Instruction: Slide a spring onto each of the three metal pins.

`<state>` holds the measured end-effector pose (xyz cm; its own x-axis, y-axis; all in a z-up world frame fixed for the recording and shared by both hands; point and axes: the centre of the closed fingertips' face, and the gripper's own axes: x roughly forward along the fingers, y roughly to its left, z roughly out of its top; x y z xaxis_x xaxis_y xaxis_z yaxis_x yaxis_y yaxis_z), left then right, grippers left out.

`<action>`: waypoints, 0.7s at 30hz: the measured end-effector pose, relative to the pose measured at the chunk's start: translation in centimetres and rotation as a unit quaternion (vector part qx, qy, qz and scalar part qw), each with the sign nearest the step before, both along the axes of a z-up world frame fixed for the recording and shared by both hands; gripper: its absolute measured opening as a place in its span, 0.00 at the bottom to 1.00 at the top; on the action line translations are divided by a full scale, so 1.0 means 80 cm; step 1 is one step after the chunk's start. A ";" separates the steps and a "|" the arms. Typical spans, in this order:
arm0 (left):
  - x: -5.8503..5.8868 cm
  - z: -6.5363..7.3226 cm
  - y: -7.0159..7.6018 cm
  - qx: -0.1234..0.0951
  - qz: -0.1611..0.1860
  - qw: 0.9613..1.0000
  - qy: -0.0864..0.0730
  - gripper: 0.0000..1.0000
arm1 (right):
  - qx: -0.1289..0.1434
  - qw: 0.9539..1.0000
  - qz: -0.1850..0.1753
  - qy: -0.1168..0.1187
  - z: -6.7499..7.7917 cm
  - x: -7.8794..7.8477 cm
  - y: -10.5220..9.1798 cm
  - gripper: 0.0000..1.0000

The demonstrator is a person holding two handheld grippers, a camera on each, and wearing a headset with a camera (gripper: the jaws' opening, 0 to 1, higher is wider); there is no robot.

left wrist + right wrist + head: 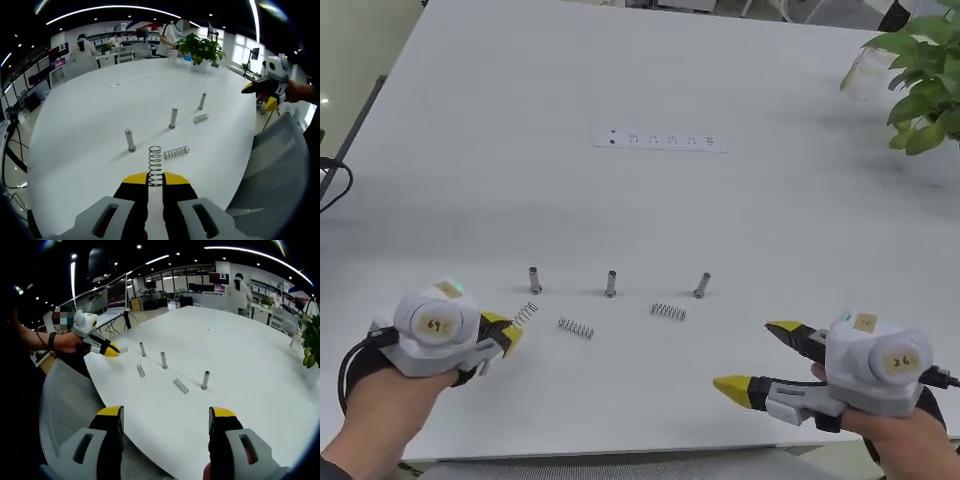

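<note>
Down at 7 o'clock in the head view, the left gripper (pixel 155 176) is clamped on one end of a spring (pixel 155 161), which sticks out forward past its yellow tips over the white table (pixel 470 150). Three metal pins stand upright in a row across the table: the left pin (pixel 534 280), the middle pin (pixel 611 284) and the right pin (pixel 701 286), each bare. The free end of the held spring sits near the left pin, at its 6 o'clock, apart from it. A second spring (pixel 576 328) lies flat at 7 o'clock of the middle pin, and a third spring (pixel 668 312) lies flat at 7 o'clock of the right pin. The right gripper (pixel 757 358) sits at 5 o'clock in the head view, well apart from the pins, its jaws spread wide with nothing between them. Far up the table at 12 o'clock lies a white power strip (pixel 660 140), and a potted plant (pixel 920 90) stands at 2 o'clock.
</note>
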<state>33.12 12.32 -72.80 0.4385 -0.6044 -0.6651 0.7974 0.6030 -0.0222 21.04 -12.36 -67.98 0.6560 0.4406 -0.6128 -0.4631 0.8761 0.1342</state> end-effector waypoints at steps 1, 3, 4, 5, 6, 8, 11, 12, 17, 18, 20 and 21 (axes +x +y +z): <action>0.000 0.003 -0.001 -0.001 -0.003 1.000 -0.002 0.02 | 0.000 1.000 0.000 0.000 0.001 0.000 0.001 0.68; -0.002 0.009 -0.003 -0.002 -0.010 1.000 -0.007 0.02 | 0.001 1.000 0.002 -0.001 0.001 0.001 0.002 0.67; -0.003 0.011 -0.004 -0.003 -0.012 1.000 -0.008 0.02 | 0.003 1.000 0.004 -0.002 0.002 0.001 0.004 0.67; -0.003 0.014 -0.005 -0.004 -0.013 1.000 -0.010 0.02 | 0.004 1.000 0.005 -0.002 0.003 0.001 0.006 0.66; -0.005 0.018 -0.007 -0.005 -0.016 1.000 -0.012 0.02 | 0.004 1.000 0.008 -0.003 0.003 0.002 0.008 0.66; -0.005 0.019 -0.009 -0.007 -0.019 1.000 -0.014 0.02 | 0.006 1.000 0.013 -0.003 0.003 0.003 0.012 0.65; -0.008 0.028 -0.017 -0.011 -0.029 0.999 -0.020 0.02 | 0.005 1.000 0.019 -0.002 0.002 0.004 0.017 0.64; -0.009 0.032 -0.020 -0.016 -0.030 0.999 -0.021 0.02 | 0.005 1.000 0.021 -0.002 0.001 0.004 0.018 0.64; -0.017 0.055 -0.037 -0.024 -0.047 0.998 -0.036 0.02 | 0.008 1.000 0.027 -0.001 0.001 0.004 0.024 0.64; -0.018 0.055 -0.041 -0.025 -0.055 0.998 -0.036 0.02 | 0.008 1.000 0.029 -0.001 0.001 0.005 0.025 0.64; -0.023 0.057 -0.047 -0.024 -0.068 0.997 -0.038 0.02 | 0.008 0.999 0.032 -0.001 0.001 0.005 0.027 0.64; -0.027 0.057 -0.052 -0.020 -0.081 0.996 -0.039 0.02 | 0.007 0.999 0.033 -0.001 0.000 0.006 0.027 0.63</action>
